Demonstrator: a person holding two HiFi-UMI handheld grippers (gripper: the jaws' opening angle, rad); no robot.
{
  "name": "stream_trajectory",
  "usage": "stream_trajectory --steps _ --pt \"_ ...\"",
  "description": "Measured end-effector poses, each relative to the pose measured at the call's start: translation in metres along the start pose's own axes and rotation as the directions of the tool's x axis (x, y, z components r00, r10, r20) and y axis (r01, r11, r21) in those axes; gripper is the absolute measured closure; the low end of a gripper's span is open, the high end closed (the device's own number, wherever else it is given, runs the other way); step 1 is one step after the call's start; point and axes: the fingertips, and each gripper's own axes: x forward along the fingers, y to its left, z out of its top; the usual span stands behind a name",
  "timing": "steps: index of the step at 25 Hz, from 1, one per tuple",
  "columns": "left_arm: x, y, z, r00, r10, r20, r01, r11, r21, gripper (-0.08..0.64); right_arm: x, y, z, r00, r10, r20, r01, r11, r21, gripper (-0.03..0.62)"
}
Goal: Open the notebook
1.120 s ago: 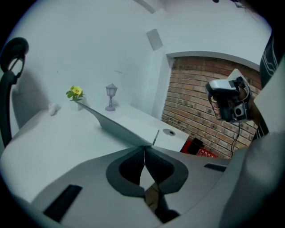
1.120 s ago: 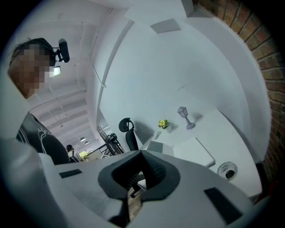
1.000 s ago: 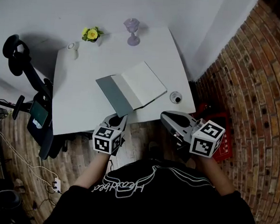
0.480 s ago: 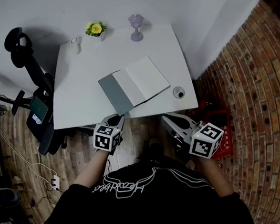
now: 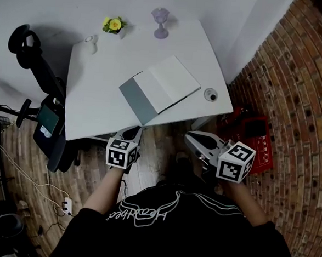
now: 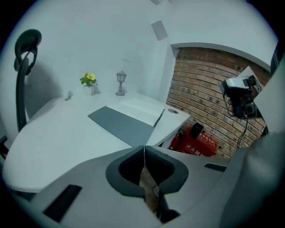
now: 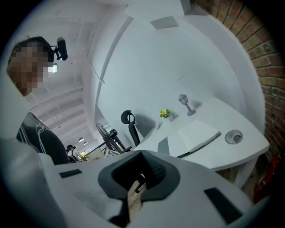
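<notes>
The notebook [image 5: 160, 90] was seen lying open on the table [image 5: 97, 93], near its front edge; the task was judged done. The left gripper [image 5: 132, 131] and right gripper [image 5: 192, 138] were held closed and empty, off that edge.

Soft, even light fills the room, and the head view is bright and sharp. The white rectangular worktop [image 5: 96, 104] shows no glare, and the pale pages of the grey-covered open notebook [image 5: 170, 82] nearly merge with it. The black office chair [image 5: 52, 145] throws a diffuse shadow behind it. The red-brown brick wall [image 5: 295, 96] bows with lens distortion. Both gripper views are round fisheyes with black corners; the left one looks bluish, with a soft near foreground.
</notes>
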Motion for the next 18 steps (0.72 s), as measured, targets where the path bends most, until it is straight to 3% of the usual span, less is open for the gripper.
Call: stream_trajectory --steps 5,10,18 --pt "-0.025 -0.007 0.003 1.0 -0.009 0.02 0.009 1.0 0.021 0.526 -0.006 0.01 -0.008 1.0 0.001 0.021 -0.001 1.0 0.006 0.592" --pt "-0.067 -0.028 0.029 0.99 -0.093 0.108 0.094 0.996 0.002 0.526 0.003 0.037 -0.013 0.999 0.036 0.024 -0.035 0.998 -0.043 0.592" --pt "-0.148 -0.085 0.078 0.927 -0.259 0.273 0.234 0.964 0.124 0.526 0.008 0.081 -0.008 0.995 0.091 0.047 -0.086 0.991 -0.107 0.592"
